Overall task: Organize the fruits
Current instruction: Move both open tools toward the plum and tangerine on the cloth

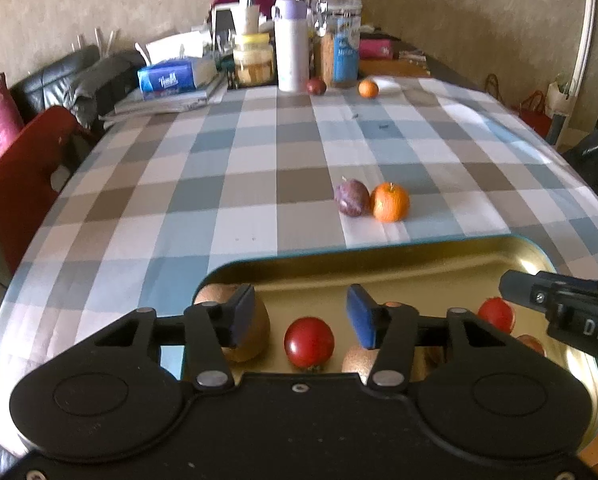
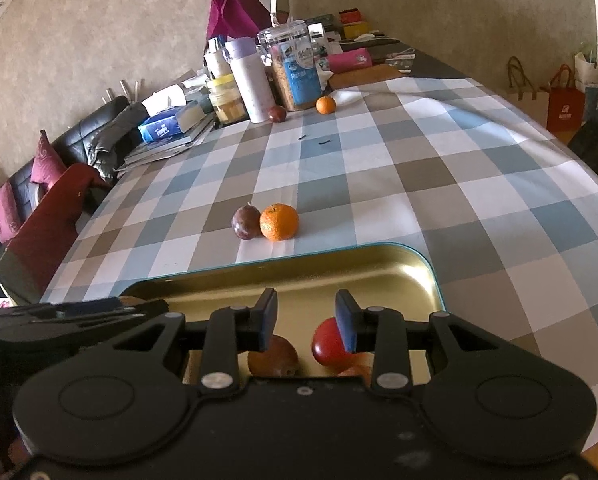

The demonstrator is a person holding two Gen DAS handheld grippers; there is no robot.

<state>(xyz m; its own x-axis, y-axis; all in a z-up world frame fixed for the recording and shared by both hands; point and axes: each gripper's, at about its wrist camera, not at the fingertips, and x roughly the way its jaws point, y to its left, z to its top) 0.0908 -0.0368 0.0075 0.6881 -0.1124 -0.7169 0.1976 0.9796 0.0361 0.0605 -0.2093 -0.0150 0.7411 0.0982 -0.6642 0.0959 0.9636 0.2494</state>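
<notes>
A gold metal tray (image 1: 379,268) (image 2: 379,276) sits at the near table edge. It holds kiwis (image 1: 255,328), a red tomato (image 1: 309,342) (image 2: 329,346) and a brown fruit (image 2: 277,356). A purple passion fruit (image 1: 351,197) (image 2: 246,222) and an orange mandarin (image 1: 391,202) (image 2: 279,222) touch each other on the checked cloth just beyond the tray. Another dark fruit (image 1: 316,86) (image 2: 277,114) and mandarin (image 1: 368,89) (image 2: 325,105) lie far back. My left gripper (image 1: 301,316) and right gripper (image 2: 306,318) are open and empty above the tray.
Bottles, jars, a tissue box (image 1: 167,80) and papers crowd the table's far end. A red chair (image 1: 23,176) and a black sofa stand at the left. Shopping bags (image 2: 565,102) stand on the floor at the right.
</notes>
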